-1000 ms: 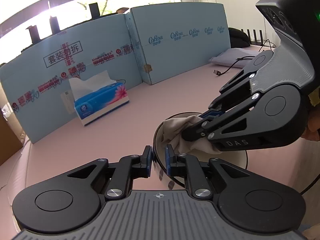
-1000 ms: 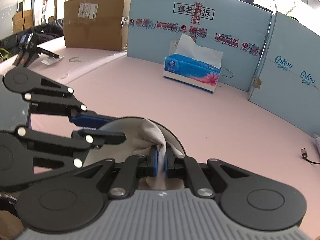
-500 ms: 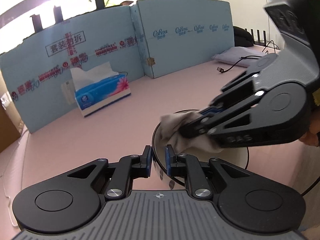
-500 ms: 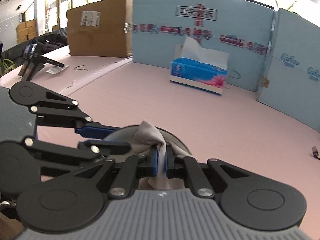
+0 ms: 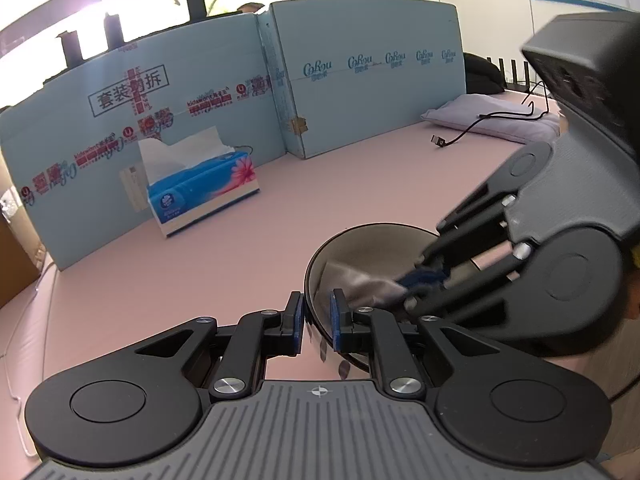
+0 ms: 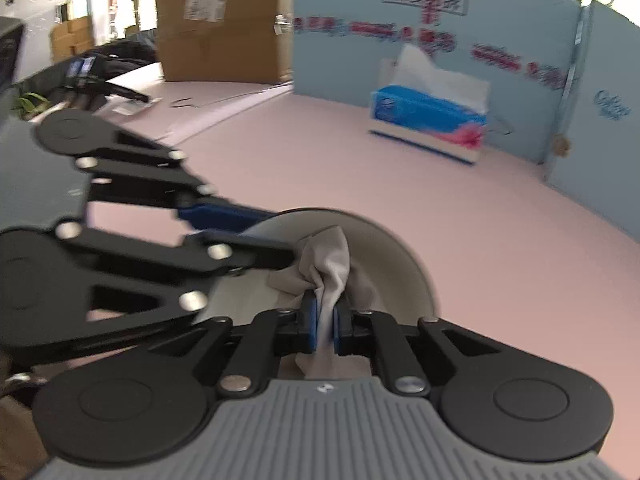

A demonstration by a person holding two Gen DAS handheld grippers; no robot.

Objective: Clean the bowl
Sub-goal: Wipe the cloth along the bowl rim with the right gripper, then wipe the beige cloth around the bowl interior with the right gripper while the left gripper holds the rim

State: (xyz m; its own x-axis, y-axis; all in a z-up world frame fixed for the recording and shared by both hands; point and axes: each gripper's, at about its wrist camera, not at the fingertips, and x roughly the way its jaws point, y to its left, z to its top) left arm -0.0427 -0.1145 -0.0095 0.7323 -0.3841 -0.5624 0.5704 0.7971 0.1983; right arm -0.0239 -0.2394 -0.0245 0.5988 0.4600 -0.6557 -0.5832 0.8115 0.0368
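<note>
A dark-rimmed bowl (image 5: 380, 236) with a pale inside stands on the pink table. My left gripper (image 5: 316, 320) is shut on its near rim, one pad outside the wall and one inside. A crumpled grey cloth (image 5: 360, 284) lies against the inner wall. My right gripper (image 5: 416, 284) reaches in from the right with the cloth at its tips. In the right wrist view the cloth (image 6: 328, 264) is pinched between the blue pads of the right gripper (image 6: 325, 320), whose jaws are opening slightly. The bowl (image 6: 392, 264) lies just ahead, with the left gripper (image 6: 256, 232) on its left rim.
A blue tissue box (image 5: 200, 188) stands at the back left before light-blue cardboard panels (image 5: 360, 92). A black cable (image 5: 460, 136) and a lilac bundle (image 5: 492, 120) lie at the back right. A brown carton (image 6: 224, 28) is further off.
The right gripper has carried the cloth from above the bowl's rim down along the inside wall. The left gripper has kept its hold on the rim.
</note>
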